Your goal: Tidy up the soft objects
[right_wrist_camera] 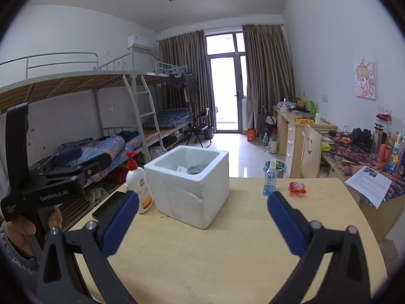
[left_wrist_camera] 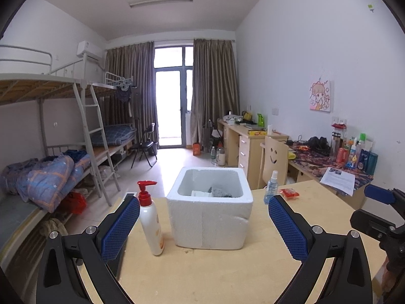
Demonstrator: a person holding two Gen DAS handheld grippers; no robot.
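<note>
A white foam box (left_wrist_camera: 210, 217) (right_wrist_camera: 189, 190) stands on the round wooden table (left_wrist_camera: 316, 223) (right_wrist_camera: 240, 253). Inside it lie a grey soft cloth (left_wrist_camera: 220, 191) (right_wrist_camera: 195, 169) and a white folded item (left_wrist_camera: 201, 193) (right_wrist_camera: 181, 169). My left gripper (left_wrist_camera: 203, 215) is open, its blue pads wide apart on either side of the box, a little short of it. My right gripper (right_wrist_camera: 202, 210) is also open and empty, back from the box and to its right. The left gripper's body (right_wrist_camera: 50, 182) shows at the left of the right wrist view, held by a hand (right_wrist_camera: 54, 219).
A white pump bottle with a red top (left_wrist_camera: 150, 223) (right_wrist_camera: 138, 185) stands left of the box. A small blue spray bottle (left_wrist_camera: 270, 187) (right_wrist_camera: 270, 178) and a red packet (left_wrist_camera: 289, 193) (right_wrist_camera: 297, 188) lie to its right. Bunk beds (left_wrist_camera: 50, 172) line the left wall, desks (left_wrist_camera: 329, 162) the right.
</note>
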